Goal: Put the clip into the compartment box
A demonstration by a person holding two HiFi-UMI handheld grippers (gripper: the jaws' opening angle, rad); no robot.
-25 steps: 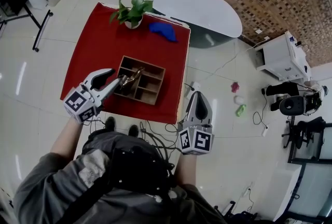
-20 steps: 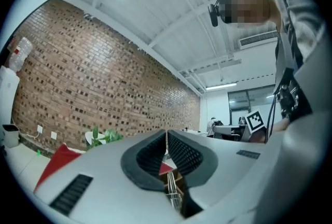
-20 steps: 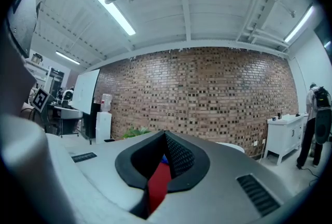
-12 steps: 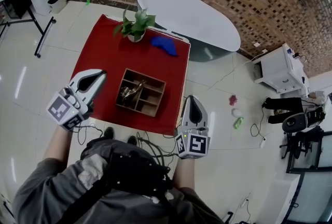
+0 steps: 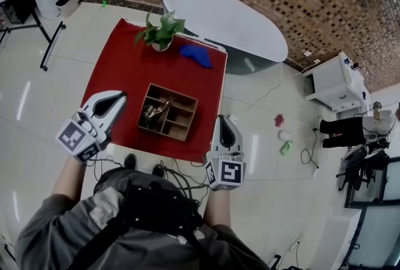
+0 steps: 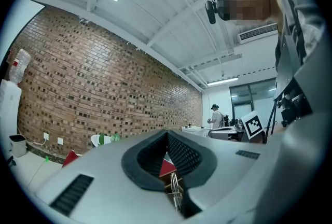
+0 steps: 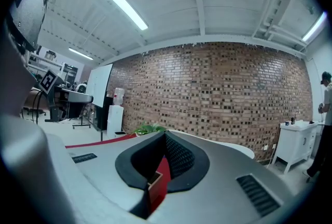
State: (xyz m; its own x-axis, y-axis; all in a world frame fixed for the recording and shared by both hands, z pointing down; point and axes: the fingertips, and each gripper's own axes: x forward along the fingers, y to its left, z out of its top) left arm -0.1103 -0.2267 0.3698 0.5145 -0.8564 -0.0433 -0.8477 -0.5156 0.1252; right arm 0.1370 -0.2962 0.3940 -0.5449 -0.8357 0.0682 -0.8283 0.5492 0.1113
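Observation:
The wooden compartment box (image 5: 169, 113) sits on the red table (image 5: 115, 59), near its front edge. A metallic clip (image 5: 154, 111) lies in the box's left compartment. My left gripper (image 5: 121, 96) hovers just left of the box, apart from it, its jaws shut and holding nothing. Through the thin slit between its jaws in the left gripper view (image 6: 167, 137) a bit of the clip (image 6: 174, 193) and red cloth show. My right gripper (image 5: 225, 119) hangs off the table's front right corner, shut and empty; the right gripper view (image 7: 165, 137) shows a box corner (image 7: 153, 184).
A potted plant (image 5: 160, 29) and a blue cloth (image 5: 196, 54) lie at the table's far edge. A white oval table (image 5: 225, 9) stands behind. Cables run over the floor by my feet, and small items (image 5: 284, 137) lie on the floor to the right.
The left gripper, which was at the box with the clip by its jaws, has let go, pulled back to the left and shut. The clip stays in the box. The right gripper barely shifted.

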